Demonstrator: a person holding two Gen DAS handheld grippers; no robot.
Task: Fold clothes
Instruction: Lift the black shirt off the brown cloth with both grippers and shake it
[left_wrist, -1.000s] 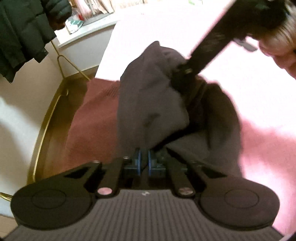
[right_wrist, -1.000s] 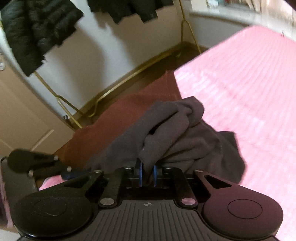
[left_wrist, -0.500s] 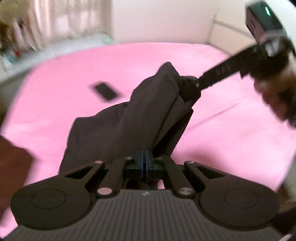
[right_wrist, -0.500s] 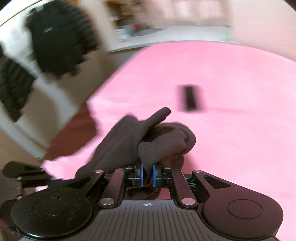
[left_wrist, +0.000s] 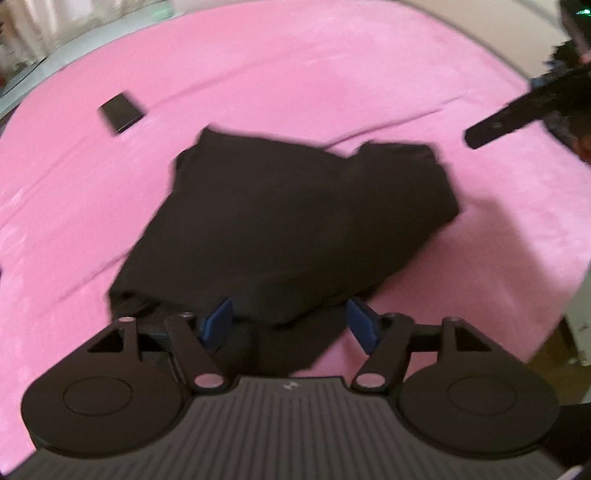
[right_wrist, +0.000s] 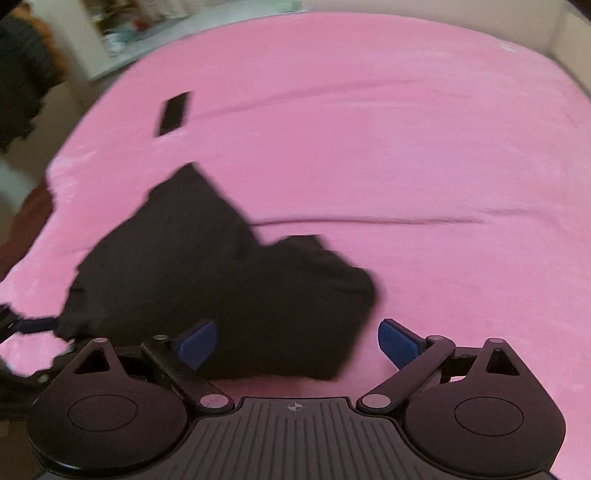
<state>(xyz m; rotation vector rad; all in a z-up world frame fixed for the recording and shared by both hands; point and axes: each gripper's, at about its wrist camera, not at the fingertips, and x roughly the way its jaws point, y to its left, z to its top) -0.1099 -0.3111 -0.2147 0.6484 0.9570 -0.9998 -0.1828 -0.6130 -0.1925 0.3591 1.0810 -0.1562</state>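
- Left wrist view: a dark, soft fabric garment (left_wrist: 295, 225) lies in a loose, rumpled heap on the pink plush bed cover (left_wrist: 332, 85). The left gripper (left_wrist: 291, 325) hovers at the heap's near edge with its blue-padded fingers (left_wrist: 218, 321) spread wide and nothing between them. A small flat black rectangular object (left_wrist: 120, 112) rests on the cover, well apart from the cloth. The dark finger of the right gripper (left_wrist: 517, 118) juts in from the upper right, clear of the garment.
- Right wrist view: the same garment (right_wrist: 221, 288) sprawls left of centre on the bed cover (right_wrist: 406, 129). The right gripper (right_wrist: 295, 341) hangs over its near edge, pads parted and holding nothing. The black rectangle (right_wrist: 173, 113) lies far up the bed.
- Step in hand, by appearance: the garment has been set down for folding, and no fold is made yet.
- Next move likely calls for each tool to find an edge or corner, pinch it, and draw the cloth flat before folding.
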